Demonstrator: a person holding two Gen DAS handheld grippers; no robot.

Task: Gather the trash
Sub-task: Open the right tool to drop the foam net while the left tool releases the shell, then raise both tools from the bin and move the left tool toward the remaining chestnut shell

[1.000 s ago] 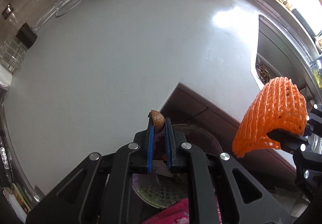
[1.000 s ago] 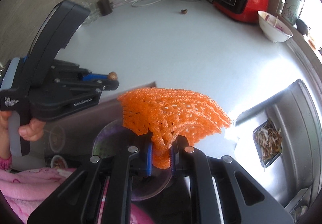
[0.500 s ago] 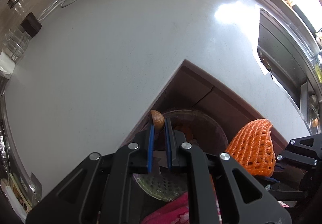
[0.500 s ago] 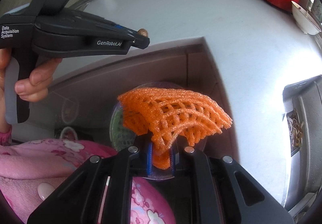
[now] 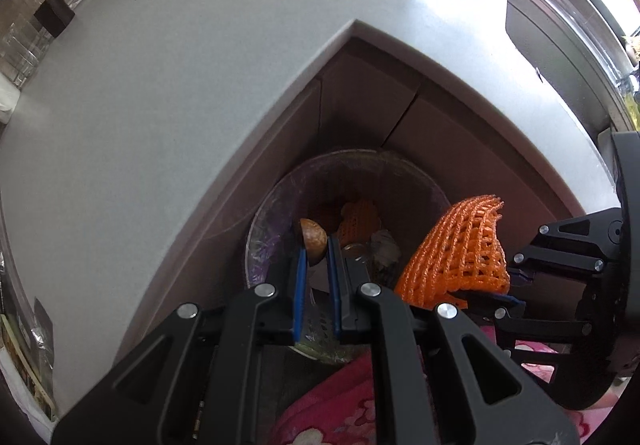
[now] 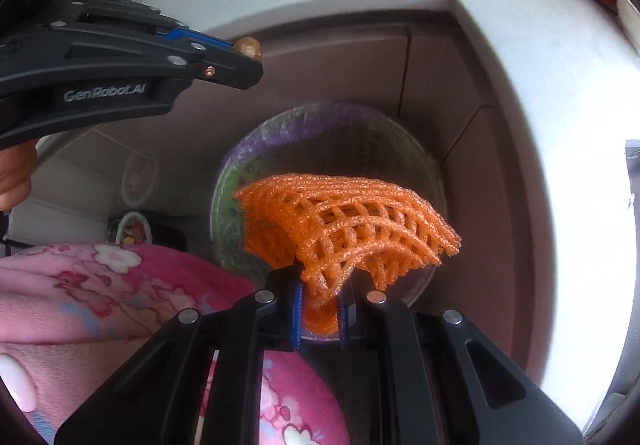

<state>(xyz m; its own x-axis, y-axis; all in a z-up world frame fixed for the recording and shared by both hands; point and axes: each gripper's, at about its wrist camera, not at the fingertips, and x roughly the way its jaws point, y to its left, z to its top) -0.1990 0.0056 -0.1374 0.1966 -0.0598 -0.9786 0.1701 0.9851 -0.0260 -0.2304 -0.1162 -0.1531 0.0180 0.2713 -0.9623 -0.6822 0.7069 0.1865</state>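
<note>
Standing at the inside corner of the pale grey countertop (image 5: 168, 93), a person in a pink flowered sleeve (image 6: 104, 285) holds both tools pointing steeply down over the round bin lined with a clear plastic bag (image 6: 240, 161) that sits on the floor below the brown cabinet fronts (image 5: 368, 93). The left gripper (image 5: 318, 257) is clenched on a small brown nut-like shell (image 5: 313, 239), pinched between its blue pads with the rounded top poking out past the tips. It hangs over the near part of the bin's mouth, so the scrap should drop straight in once the grip is let go. The right gripper (image 6: 319, 307) is clamped on the lower edge of an orange foam fruit net (image 6: 344, 221), which fans out above the fingers and, from that hand's own camera, covers much of the bin opening. Gripping it by one edge lets the light mesh hang free rather than bunch up between the pads. In the left view the net (image 5: 460, 249) sits just beside the bin's right rim, so whether it is fully over the opening is hard to say. Another orange scrap (image 5: 360, 217) and some pale waste already lie at the bottom. Both pieces look ready to release; the featherweight net may cling to the pads or drift toward the rim.
</note>
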